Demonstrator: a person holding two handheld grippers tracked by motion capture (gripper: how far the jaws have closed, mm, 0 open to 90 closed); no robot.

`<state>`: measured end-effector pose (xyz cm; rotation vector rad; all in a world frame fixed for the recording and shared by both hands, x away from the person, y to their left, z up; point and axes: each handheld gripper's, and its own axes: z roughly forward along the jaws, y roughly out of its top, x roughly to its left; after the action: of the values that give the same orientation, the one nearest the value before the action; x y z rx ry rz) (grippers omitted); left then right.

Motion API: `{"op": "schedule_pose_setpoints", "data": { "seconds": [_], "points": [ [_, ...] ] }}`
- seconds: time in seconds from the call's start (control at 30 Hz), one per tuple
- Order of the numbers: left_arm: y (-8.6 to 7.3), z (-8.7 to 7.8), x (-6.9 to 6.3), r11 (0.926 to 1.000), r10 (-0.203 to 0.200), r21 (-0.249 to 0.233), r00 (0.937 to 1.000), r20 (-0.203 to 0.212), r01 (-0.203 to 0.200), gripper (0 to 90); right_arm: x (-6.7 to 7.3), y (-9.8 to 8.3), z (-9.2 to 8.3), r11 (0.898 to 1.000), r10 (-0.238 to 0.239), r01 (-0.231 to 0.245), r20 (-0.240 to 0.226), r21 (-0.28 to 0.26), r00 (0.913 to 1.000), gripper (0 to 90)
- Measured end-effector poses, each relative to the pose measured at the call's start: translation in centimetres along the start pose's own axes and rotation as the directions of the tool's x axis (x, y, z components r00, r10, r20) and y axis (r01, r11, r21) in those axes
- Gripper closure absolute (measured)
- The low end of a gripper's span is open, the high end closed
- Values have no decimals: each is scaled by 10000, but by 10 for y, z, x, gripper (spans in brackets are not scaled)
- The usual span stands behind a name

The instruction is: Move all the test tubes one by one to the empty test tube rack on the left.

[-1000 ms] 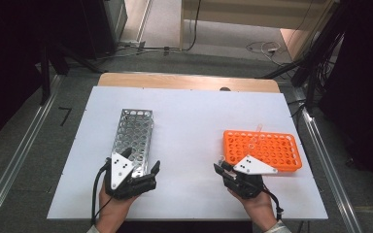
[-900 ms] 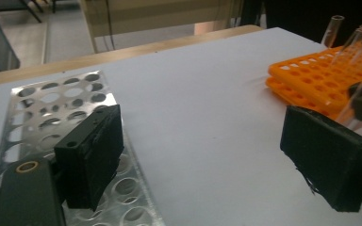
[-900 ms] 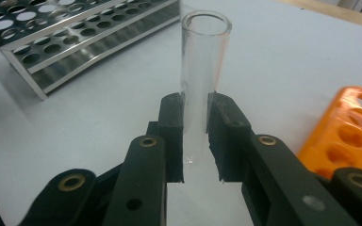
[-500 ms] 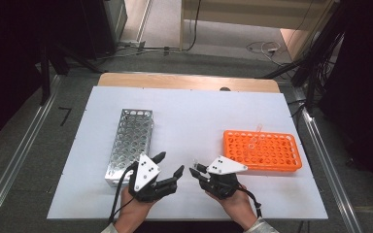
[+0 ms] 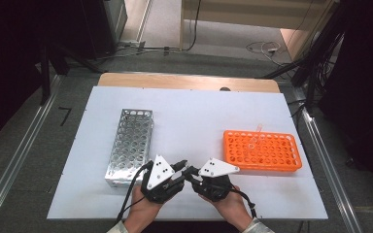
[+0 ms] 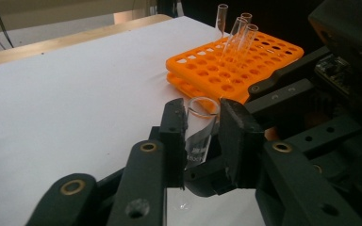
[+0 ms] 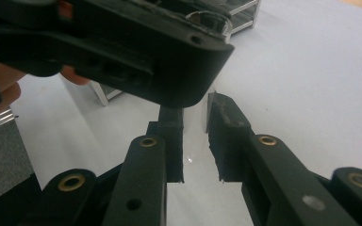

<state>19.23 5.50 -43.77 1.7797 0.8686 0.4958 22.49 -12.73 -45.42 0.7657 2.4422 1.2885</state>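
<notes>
The two grippers meet nose to nose at the near edge of the table, and a clear tube is changing hands between them. The left gripper has just been closing, and its jaws now clamp the tube near its open mouth; the right gripper has its jaws together on the lower end, where the glass shows as a faint glint between them. To do this well, I would make sure the left hand's hold is firm before the right one lets go, and have the right one pull straight back along the tube and not sideways, since glass this smooth could twist or slip out. The tube sits tilted in the left jaws, so it probably needs righting before it goes into any hole. The orange rack lies just right of the hands with a few tubes standing at its far side, and the metal rack lies just left. Both are close enough that a careless swing could knock them; the white table between them gives room to turn.
</notes>
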Motion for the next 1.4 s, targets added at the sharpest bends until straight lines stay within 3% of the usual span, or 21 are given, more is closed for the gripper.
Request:
{"op": "schedule_pose_setpoints", "data": {
  "seconds": [0.2,0.4,0.53,0.83,1.13,1.4],
  "points": [
    [1,0,3,10000,-73,31,10000,-22,73,747,0,0,0,10000,22,-22,-28,-1,10000,730],
    [6,-6,10,9998,-181,-117,9996,-232,179,751,-2,0,-2,9999,78,-80,-278,-73,9996,473],
    [15,-21,24,9979,-546,-381,9973,-490,527,751,-5,0,-5,9995,302,-304,-235,-78,9993,393],
    [29,-47,45,9928,-971,-811,9896,-1061,887,751,-9,-1,-7,9993,383,-384,-93,-48,9992,363],
    [26,-60,63,9905,-1200,-865,9785,-1677,1066,750,-9,-2,-7,9992,408,-408,46,-21,9992,361],
    [25,-68,71,9894,-1306,-882,9728,-1915,1155,751,-10,-3,-8,9990,439,-439,98,6,9990,361]
  ]
}}
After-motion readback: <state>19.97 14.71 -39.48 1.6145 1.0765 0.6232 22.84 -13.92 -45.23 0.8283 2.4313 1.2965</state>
